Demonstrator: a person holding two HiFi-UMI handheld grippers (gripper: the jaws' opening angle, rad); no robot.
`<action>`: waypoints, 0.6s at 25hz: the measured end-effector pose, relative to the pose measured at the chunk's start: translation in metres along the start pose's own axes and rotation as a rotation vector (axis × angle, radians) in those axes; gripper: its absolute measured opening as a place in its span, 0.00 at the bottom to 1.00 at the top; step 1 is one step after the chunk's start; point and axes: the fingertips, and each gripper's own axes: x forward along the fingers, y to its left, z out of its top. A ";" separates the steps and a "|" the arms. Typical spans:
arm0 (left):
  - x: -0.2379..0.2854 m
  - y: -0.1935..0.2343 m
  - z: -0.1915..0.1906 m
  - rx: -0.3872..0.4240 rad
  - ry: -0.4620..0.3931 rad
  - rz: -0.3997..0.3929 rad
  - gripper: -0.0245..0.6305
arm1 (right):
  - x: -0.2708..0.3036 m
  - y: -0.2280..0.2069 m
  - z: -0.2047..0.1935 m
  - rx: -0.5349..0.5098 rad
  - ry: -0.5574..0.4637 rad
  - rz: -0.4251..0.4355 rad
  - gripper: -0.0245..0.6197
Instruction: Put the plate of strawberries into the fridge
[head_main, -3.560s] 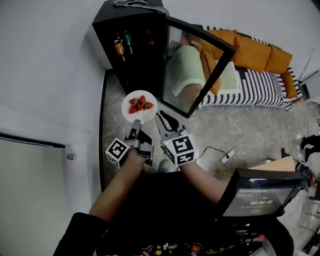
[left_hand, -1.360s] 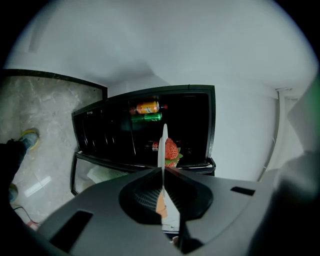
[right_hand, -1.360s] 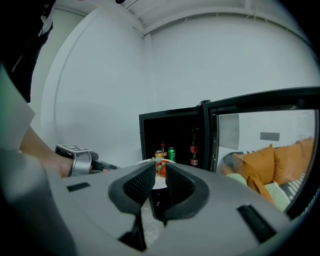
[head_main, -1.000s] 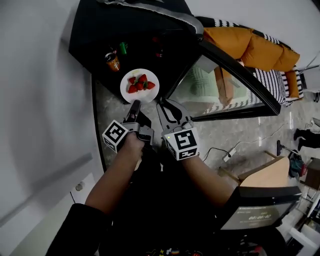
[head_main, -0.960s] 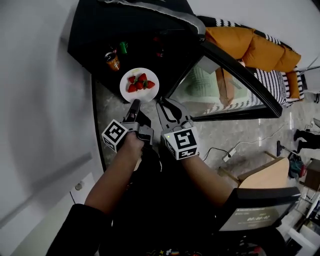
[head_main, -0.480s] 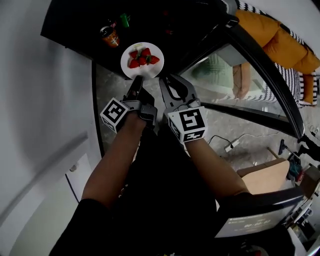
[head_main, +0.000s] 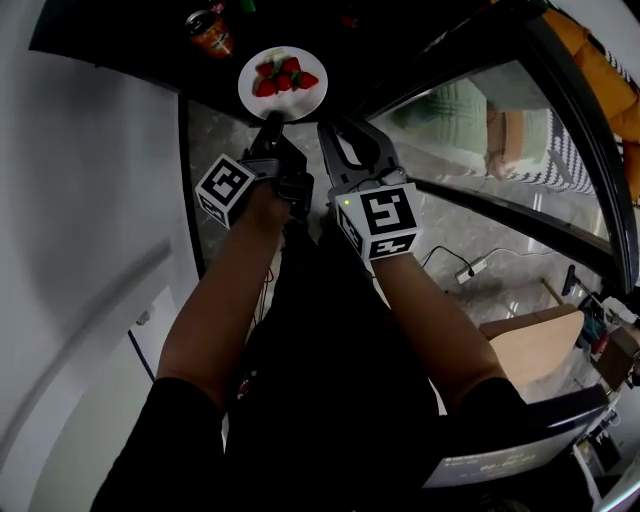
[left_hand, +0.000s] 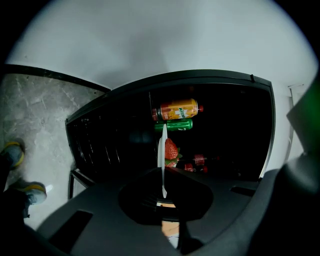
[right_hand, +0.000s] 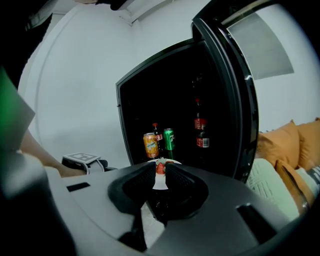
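Note:
A white plate (head_main: 283, 83) with a few strawberries (head_main: 285, 78) hangs level at the mouth of the black fridge (head_main: 120, 30). My left gripper (head_main: 270, 122) is shut on the plate's near rim. From that gripper the plate (left_hand: 161, 155) shows edge-on with a strawberry (left_hand: 171, 148) beside it, clamped in my left gripper (left_hand: 163, 194). My right gripper (head_main: 350, 135) hovers open just right of the plate, holding nothing. In the right gripper view the plate (right_hand: 161, 164) lies ahead of the right gripper (right_hand: 161, 182).
Inside the fridge are an orange can (right_hand: 150, 145), a green can (right_hand: 169, 139) and red-labelled bottles (right_hand: 201, 135). The glass door (head_main: 520, 130) stands swung open on the right. A white wall (head_main: 90, 200) runs on the left. A cable and power strip (head_main: 470, 270) lie on the floor.
Both grippers and the plate have moved forward to the fridge opening. The left grip on the rim is unchanged and the right gripper stayed alongside.

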 end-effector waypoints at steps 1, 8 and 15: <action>0.002 0.002 0.002 0.000 0.000 0.001 0.06 | 0.002 0.000 -0.002 0.004 -0.001 -0.002 0.12; 0.021 0.005 0.001 -0.030 0.021 -0.021 0.06 | 0.007 -0.011 -0.005 0.015 -0.008 -0.023 0.12; 0.037 0.011 0.005 -0.051 0.014 -0.036 0.06 | 0.010 -0.014 -0.015 0.028 -0.005 -0.038 0.12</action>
